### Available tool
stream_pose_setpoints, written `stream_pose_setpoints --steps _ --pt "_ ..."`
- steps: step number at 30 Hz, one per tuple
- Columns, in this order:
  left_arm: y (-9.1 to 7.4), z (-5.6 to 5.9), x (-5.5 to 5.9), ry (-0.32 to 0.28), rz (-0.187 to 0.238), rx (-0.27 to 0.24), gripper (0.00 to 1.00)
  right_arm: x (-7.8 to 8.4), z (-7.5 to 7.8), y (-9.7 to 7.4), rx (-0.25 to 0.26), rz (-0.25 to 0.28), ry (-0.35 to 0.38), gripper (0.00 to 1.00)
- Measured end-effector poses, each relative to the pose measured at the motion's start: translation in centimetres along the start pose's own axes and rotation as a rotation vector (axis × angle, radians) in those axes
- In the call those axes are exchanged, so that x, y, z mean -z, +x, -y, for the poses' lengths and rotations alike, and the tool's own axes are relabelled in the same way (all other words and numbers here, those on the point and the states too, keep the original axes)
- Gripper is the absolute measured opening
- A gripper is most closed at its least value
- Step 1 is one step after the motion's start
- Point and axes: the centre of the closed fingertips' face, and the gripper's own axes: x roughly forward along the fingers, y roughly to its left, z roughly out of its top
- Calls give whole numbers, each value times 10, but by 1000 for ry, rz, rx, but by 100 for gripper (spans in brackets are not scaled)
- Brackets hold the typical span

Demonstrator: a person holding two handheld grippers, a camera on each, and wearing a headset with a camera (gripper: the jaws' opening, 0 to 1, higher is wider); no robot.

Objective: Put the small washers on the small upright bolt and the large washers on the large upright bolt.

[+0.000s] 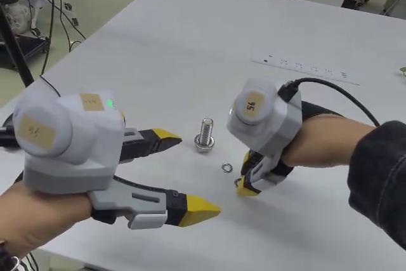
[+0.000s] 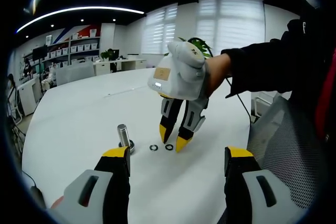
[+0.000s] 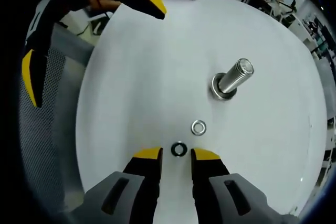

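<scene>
Found right gripper point(image 3: 176, 154) narrowly parted astride dark washer point(image 3: 179, 149), flat on table point(image 3: 131, 77). Called for lowering squarely, pinching across the rim, then carrying to upright bolt point(image 3: 231, 80) at 1 o'clock. Saw left gripper point(image 1: 185, 171) gaping wide, empty.

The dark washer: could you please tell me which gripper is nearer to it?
Right. The right gripper has the dark washer between its tips; the left gripper is well back from it.
</scene>
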Motion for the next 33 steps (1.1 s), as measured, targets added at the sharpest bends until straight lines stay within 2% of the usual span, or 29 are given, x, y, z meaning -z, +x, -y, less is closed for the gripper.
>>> stream_pose_setpoints --steps 12,33 --pt "0 0 0 -1 3 -1 73 0 0 1 -8 6 6 20" --pt "0 1 -1 -3 6 1 72 0 0 1 -1 -5 -30 14"
